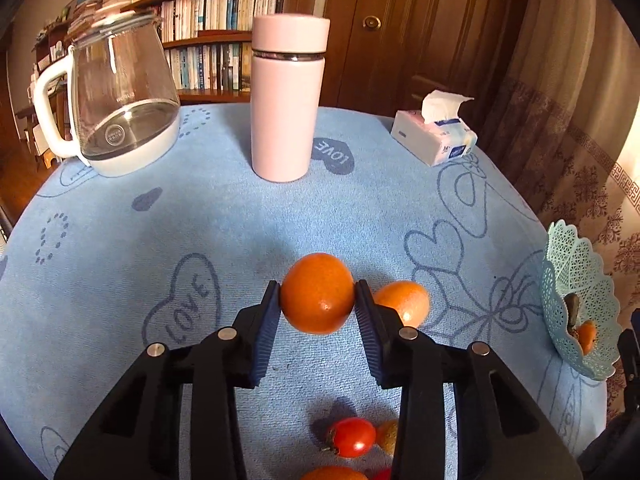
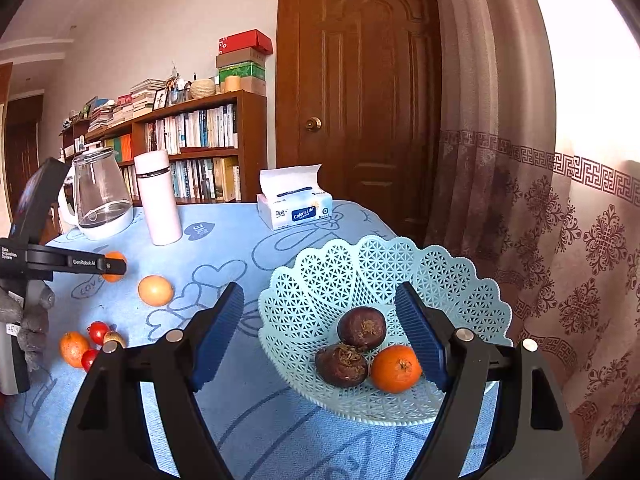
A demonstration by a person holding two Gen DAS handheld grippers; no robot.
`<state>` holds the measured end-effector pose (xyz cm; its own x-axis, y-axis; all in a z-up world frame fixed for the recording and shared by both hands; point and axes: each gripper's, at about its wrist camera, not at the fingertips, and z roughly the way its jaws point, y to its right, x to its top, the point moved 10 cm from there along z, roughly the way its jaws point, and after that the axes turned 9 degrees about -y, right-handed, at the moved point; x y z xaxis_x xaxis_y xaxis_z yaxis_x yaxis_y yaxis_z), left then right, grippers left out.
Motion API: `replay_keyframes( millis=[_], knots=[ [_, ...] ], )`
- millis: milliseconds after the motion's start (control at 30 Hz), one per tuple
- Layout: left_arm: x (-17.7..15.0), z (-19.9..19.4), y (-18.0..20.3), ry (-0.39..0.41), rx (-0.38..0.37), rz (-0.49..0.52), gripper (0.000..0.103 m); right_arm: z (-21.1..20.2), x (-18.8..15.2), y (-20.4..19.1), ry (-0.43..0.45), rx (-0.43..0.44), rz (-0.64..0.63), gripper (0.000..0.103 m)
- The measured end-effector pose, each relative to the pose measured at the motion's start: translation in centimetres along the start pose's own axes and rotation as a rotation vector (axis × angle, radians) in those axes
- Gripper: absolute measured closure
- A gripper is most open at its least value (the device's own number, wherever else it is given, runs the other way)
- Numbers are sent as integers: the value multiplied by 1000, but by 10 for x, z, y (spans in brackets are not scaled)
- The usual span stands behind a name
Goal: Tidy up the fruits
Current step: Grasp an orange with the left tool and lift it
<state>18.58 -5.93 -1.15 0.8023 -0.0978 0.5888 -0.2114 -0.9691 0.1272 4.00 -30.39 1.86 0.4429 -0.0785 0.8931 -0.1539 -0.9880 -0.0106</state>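
My left gripper [image 1: 317,294] is shut on an orange [image 1: 317,293] and holds it above the blue tablecloth; it also shows in the right wrist view [image 2: 114,266]. A second orange [image 1: 404,304] lies on the cloth just right of it [image 2: 155,290]. Nearer lie a red tomato [image 1: 352,437], a small brownish fruit [image 1: 387,436] and another orange [image 2: 73,349]. My right gripper [image 2: 320,336] is open and empty, over the pale green lattice basket [image 2: 320,280]. The basket holds two dark round fruits [image 2: 361,328] [image 2: 341,365] and one orange [image 2: 396,369].
At the back of the table stand a glass kettle [image 1: 120,96], a pink flask [image 1: 286,96] and a tissue box [image 1: 434,136]. The basket [image 1: 576,304] sits at the table's right edge. A bookshelf, a door and a curtain stand beyond the table.
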Motion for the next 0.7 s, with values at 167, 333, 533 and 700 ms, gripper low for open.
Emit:
replay_keyframes(
  millis=[167,333,533,700],
  knots=[
    [11,-31,-12,79,25,-15,65,4,0,-6,-11,-14,-31,24],
    [19,-59,-25,151,43,-38,65,-3,6,-22,-8,30,-57,24],
    [24,-77,-30,191,37,-55,65,1,3,-70,-69,179,-95,24],
    [25,-86,-31,211,38,-59,65,8,6,-94,-100,235,-112,24]
  ],
)
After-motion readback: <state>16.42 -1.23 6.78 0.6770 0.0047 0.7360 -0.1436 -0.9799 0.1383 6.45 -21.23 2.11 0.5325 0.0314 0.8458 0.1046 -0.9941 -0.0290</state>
